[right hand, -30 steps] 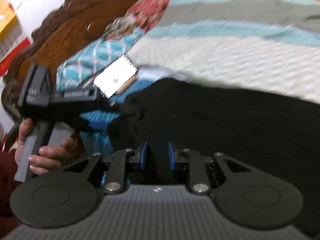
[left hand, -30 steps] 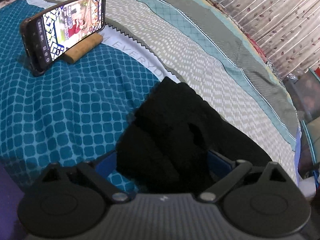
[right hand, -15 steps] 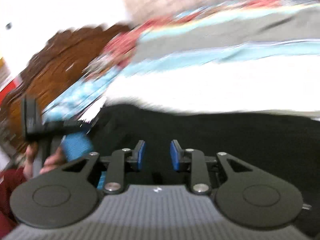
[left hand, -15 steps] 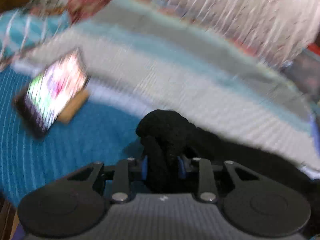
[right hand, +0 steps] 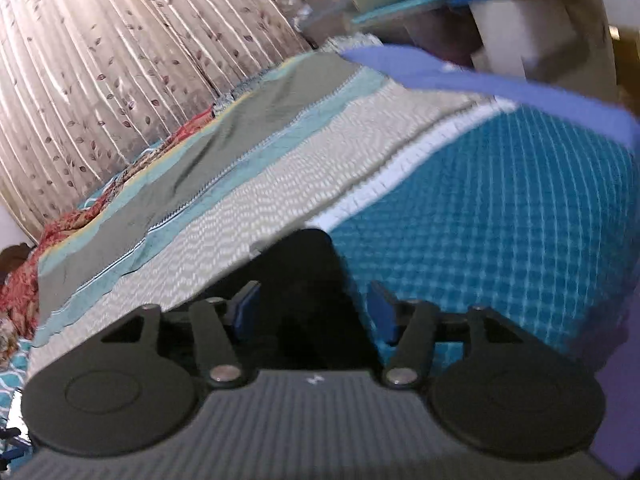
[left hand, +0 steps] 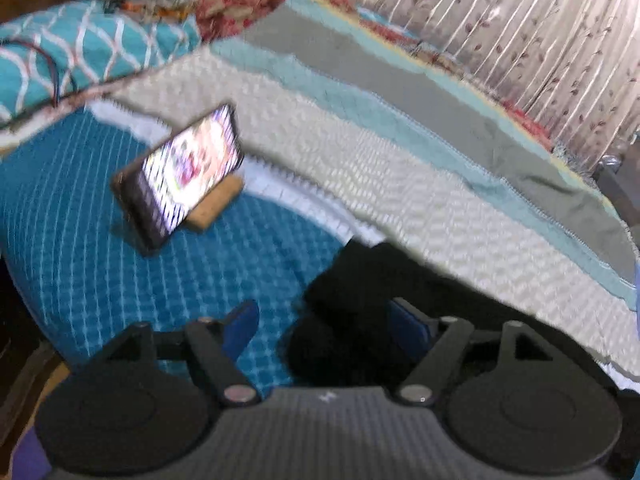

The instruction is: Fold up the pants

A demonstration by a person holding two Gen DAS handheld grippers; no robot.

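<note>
The black pants (left hand: 360, 280) are being let go: both the left gripper (left hand: 324, 330) and right gripper (right hand: 312, 312) are being opened wide, so this fold looks finished.

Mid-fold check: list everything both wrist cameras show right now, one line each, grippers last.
pants: one, black, on the bedspread, between both grippers' fingers
phone: one, dark, screen lit, propped on the stand
stand: one, tan, on the blue part of the bedspread
bedspread: one, blue, cream, teal and grey bands
pillow: one, teal with white lines, far end of the bed
curtain: one, beige, leaf print, behind the bed
left gripper: black, blue pads, jaws opening
right gripper: black, blue pads, jaws opening
</note>
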